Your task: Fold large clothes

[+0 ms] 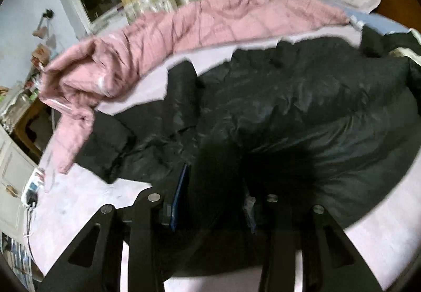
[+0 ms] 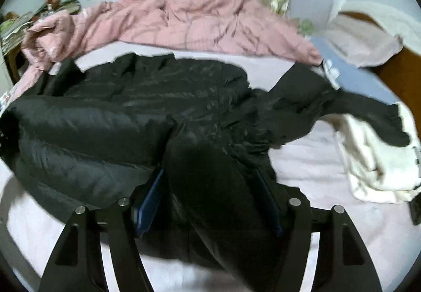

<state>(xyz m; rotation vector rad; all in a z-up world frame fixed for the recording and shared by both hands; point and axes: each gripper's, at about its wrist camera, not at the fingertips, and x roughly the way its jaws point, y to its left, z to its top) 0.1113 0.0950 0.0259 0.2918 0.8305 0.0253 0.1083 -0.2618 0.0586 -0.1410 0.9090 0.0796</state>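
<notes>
Both jaw pairs stand part open with black fabric bunched between them: the left gripper [image 1: 213, 202] is the narrower, the right gripper [image 2: 210, 202] clearly wider; whether the blue pads [image 2: 150, 202] press the cloth or merely flank it cannot be told through the blur. Lying across the pale pink bed sheet [image 2: 302, 165], the black puffer jacket [image 2: 110, 123] is crumpled, one sleeve [image 2: 368, 113] flung over a white garment [image 2: 381, 165]. Folding looks barely begun; a pink quilt [image 1: 210, 21] sits heaped behind
</notes>
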